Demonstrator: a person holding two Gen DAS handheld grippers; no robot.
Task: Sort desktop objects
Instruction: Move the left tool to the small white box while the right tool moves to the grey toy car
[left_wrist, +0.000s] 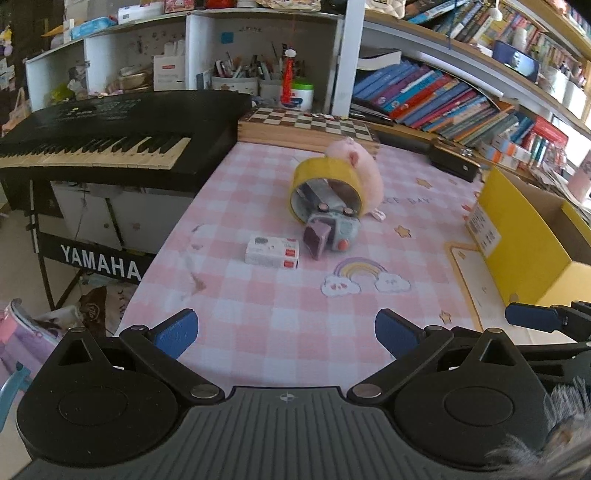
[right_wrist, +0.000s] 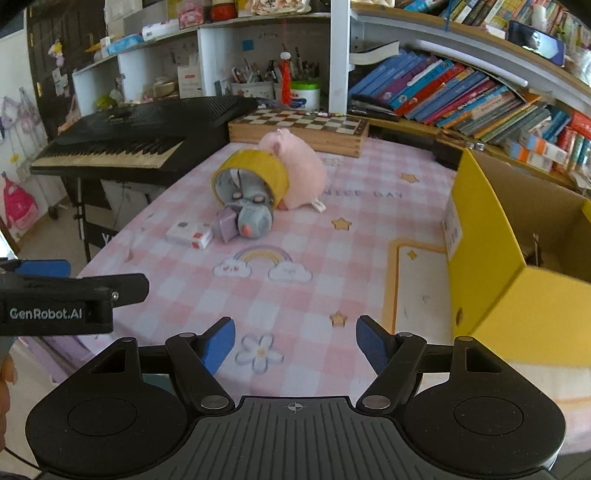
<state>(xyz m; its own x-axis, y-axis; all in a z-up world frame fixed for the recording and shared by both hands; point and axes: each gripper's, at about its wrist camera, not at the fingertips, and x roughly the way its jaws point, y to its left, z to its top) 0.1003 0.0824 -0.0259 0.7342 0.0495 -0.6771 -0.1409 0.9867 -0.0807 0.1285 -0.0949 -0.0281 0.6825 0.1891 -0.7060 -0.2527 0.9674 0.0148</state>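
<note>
A yellow tape roll (left_wrist: 327, 184) (right_wrist: 255, 173) leans on a pink plush toy (left_wrist: 360, 162) (right_wrist: 299, 166) in the middle of the pink checked tablecloth (left_wrist: 258, 321) (right_wrist: 332, 229). A grey toy car (left_wrist: 334, 227) (right_wrist: 253, 216) pokes out of the roll, with a small purple box (left_wrist: 317, 240) (right_wrist: 226, 225) at its front. A white and red carton (left_wrist: 272, 252) (right_wrist: 189, 234) lies to the left. My left gripper (left_wrist: 286, 332) hangs open over the near cloth, well short of them. My right gripper (right_wrist: 295, 345) is open too, holding nothing.
An open yellow cardboard box (left_wrist: 524, 236) (right_wrist: 487, 258) stands at the right. A black keyboard (left_wrist: 110, 136) (right_wrist: 140, 136) borders the table's left side, a wooden chessboard case (left_wrist: 306, 127) (right_wrist: 299, 129) the back. Bookshelves (left_wrist: 461, 103) rise behind. The table edge drops off at left.
</note>
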